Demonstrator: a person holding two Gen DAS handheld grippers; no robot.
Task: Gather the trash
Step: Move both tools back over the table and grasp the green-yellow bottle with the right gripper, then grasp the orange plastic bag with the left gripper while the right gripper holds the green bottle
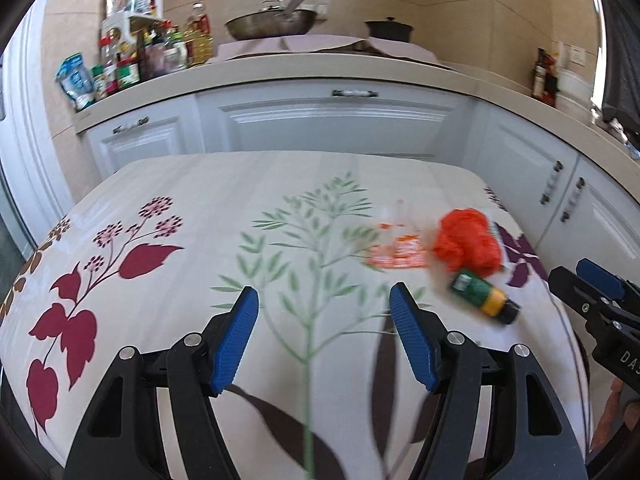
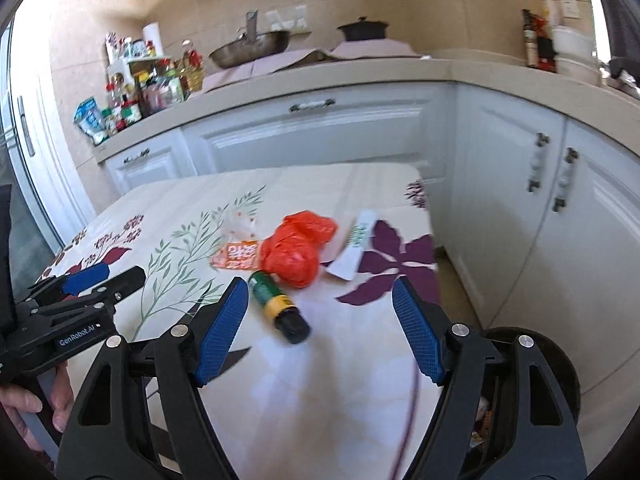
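Observation:
On a floral tablecloth lies a small heap of trash: a crumpled red plastic bag (image 2: 298, 246) (image 1: 468, 242), an orange snack wrapper (image 2: 236, 256) (image 1: 396, 254), a green bottle with a yellow band and black cap (image 2: 278, 306) (image 1: 484, 296), and a white paper packet with green print (image 2: 354, 246). My right gripper (image 2: 320, 296) hovers open just short of the bottle, nothing between its blue pads. My left gripper (image 1: 324, 304) is open over bare cloth, left of the heap. Each gripper shows at the edge of the other's view.
The table (image 1: 200, 184) stands before white kitchen cabinets (image 2: 320, 128). On the counter are condiment bottles (image 1: 132, 56), a wok (image 1: 272, 24) and a dark pot (image 1: 388, 28). A dark round bin (image 2: 528, 364) with rubbish inside sits below the table's right edge. A hand (image 2: 24, 408) holds the left gripper.

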